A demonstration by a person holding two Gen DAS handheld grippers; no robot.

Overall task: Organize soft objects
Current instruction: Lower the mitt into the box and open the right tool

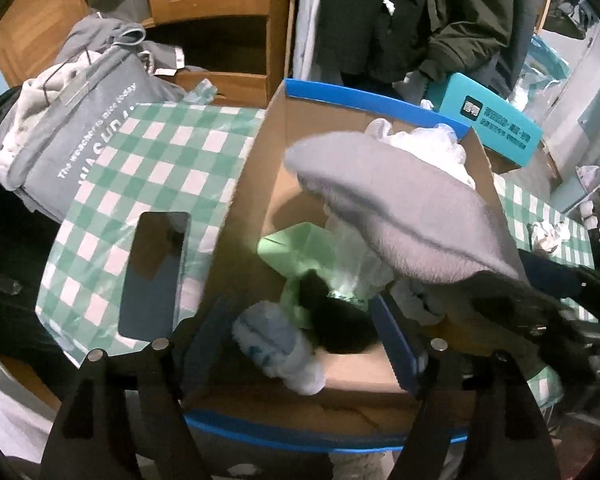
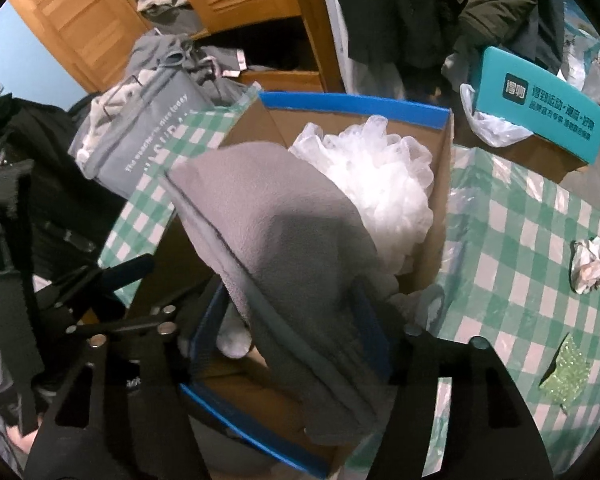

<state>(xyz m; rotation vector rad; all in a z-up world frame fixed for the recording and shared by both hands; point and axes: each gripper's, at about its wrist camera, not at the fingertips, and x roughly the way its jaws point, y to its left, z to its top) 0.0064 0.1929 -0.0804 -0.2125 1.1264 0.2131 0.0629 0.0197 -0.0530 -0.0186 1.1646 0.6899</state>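
A cardboard box (image 1: pixel 256 184) with blue-taped rims (image 2: pixel 352 104) stands on a green checked tablecloth. My right gripper (image 2: pixel 292 320) is shut on a grey fleece cloth (image 2: pixel 284 240) and holds it above the box; the same cloth (image 1: pixel 400 208) hangs over the box in the left wrist view. My left gripper (image 1: pixel 304 328) is open at the box's near rim, and a white and pale blue fluffy sock (image 1: pixel 280 344) lies between its fingers. Inside the box lie white crumpled plastic (image 2: pixel 384 176), a light green piece (image 1: pixel 292 248) and something black (image 1: pixel 336 316).
A folded grey printed sweatshirt (image 1: pixel 72 148) and a dark phone (image 1: pixel 156 272) lie left of the box. A teal box (image 2: pixel 540 108), a crumpled wrapper (image 2: pixel 592 264) and a green glittery scrap (image 2: pixel 568 372) sit to the right. A wooden cabinet (image 1: pixel 216 4) and hanging dark jackets stand behind.
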